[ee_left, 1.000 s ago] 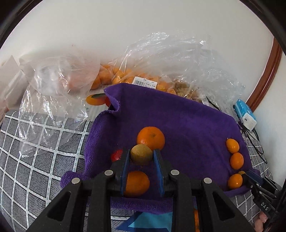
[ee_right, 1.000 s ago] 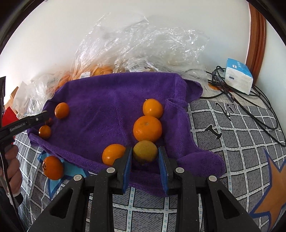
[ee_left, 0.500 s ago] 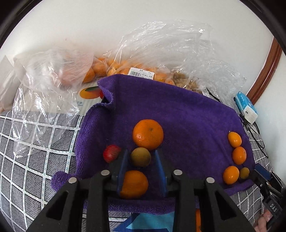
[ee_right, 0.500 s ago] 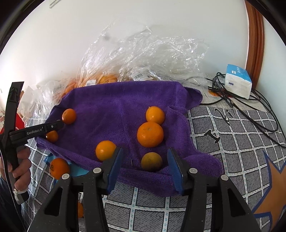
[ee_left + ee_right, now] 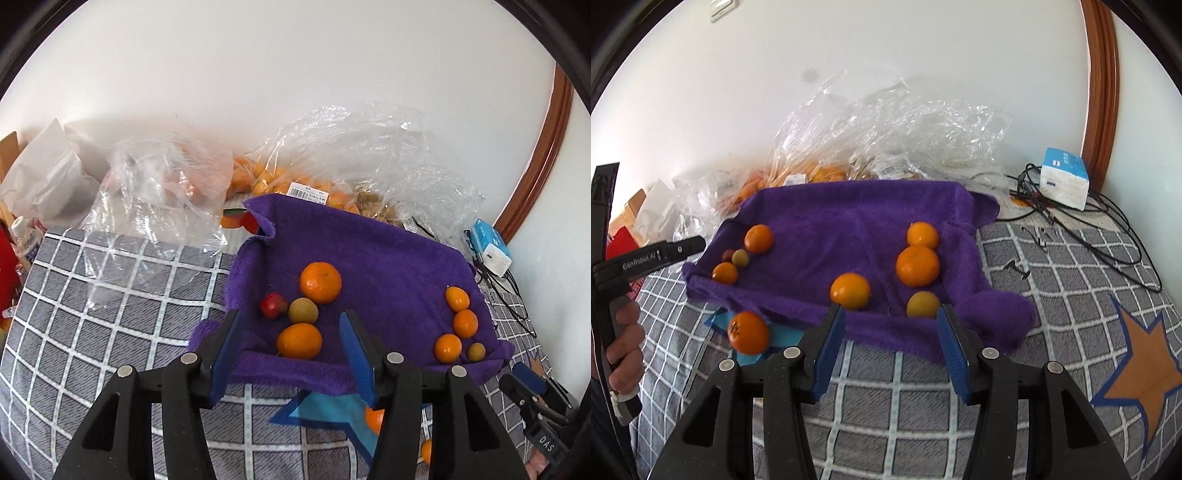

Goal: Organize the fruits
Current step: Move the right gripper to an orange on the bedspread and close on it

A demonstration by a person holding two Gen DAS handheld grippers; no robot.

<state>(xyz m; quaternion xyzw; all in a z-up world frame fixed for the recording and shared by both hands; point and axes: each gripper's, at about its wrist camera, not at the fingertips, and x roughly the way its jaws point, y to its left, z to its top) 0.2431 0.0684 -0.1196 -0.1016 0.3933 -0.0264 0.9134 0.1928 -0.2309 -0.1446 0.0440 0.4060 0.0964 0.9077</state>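
A purple towel [image 5: 369, 251] holds two groups of fruit. In the left wrist view my left gripper [image 5: 289, 314] hangs back from a large orange [image 5: 320, 282], a greenish-brown fruit [image 5: 303, 311], a red fruit [image 5: 273, 305] and a smaller orange [image 5: 299, 340]. Its jaws are opening and the pads touch none of them. My right gripper [image 5: 890, 310] is open just off the towel's [image 5: 849, 221] front edge. A yellow-green fruit [image 5: 922, 304] lies free by its right finger, behind it a large orange [image 5: 917, 265] and a smaller one [image 5: 923, 235]. One orange [image 5: 850, 290] lies apart.
Clear plastic bags [image 5: 332, 173] with more oranges stand against the wall behind the towel. A loose orange [image 5: 748, 331] lies on the checked bedcover [image 5: 1052, 280] before the towel. A tissue pack [image 5: 1065, 177] and tangled cables [image 5: 1108, 236] sit at the right. A hand [image 5: 624, 332] holds the left gripper's handle.
Both grippers were shut on greenish fruits; both have opened, left the fruits lying on the towel, and drawn back and upward from it.
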